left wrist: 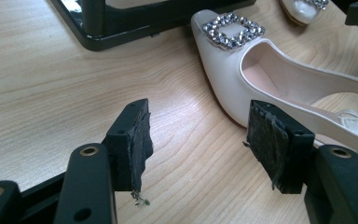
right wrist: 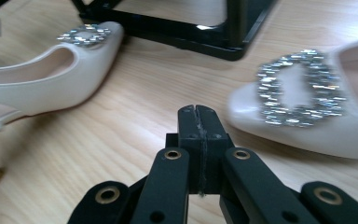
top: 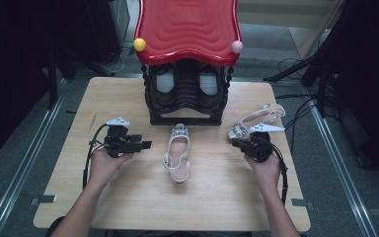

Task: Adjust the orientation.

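Observation:
Two pale pink slingback shoes with jewelled buckles lie on the wooden table. One shoe lies in the middle, toe toward a black shoe rack. The other shoe lies to the right, by the rack's corner. My left gripper stands open just left of the middle shoe, nothing between its pads. My right gripper is shut and empty, low over the table between the two shoes.
The black rack carries a wavy red top with a yellow ball and a pink ball at its corners; two dark shoes sit inside it. Cables and stands lie on the floor at the right.

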